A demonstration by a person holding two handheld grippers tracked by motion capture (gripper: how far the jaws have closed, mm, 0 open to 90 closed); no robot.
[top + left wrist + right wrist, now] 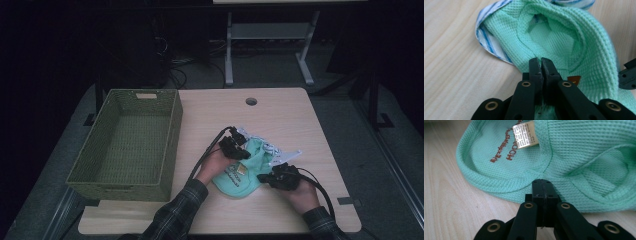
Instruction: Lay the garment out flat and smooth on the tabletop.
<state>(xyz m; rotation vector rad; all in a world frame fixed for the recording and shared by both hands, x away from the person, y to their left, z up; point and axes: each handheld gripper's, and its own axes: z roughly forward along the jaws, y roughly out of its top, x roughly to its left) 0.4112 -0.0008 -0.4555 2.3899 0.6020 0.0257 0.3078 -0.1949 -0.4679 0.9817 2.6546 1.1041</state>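
A mint-green knit garment (235, 184) lies crumpled on the wooden table (285, 120), near its front middle. A white cloth with blue stripes (274, 149) lies under its far side. My left gripper (241, 151) is at the garment's left far edge. In the left gripper view, its jaws (541, 60) are shut on a fold of the green fabric (589, 50), beside the striped cloth (489, 42). My right gripper (272, 178) is at the garment's right near edge. In the right gripper view it (542, 181) is shut on the green hem (579, 150), below a sewn-in label (525, 133).
A green woven basket (174, 125), with nothing in it, takes up the table's left side. A round cable hole (251, 101) is near the far edge. Bare tabletop lies beyond and right of the garment. A desk frame stands on the floor behind.
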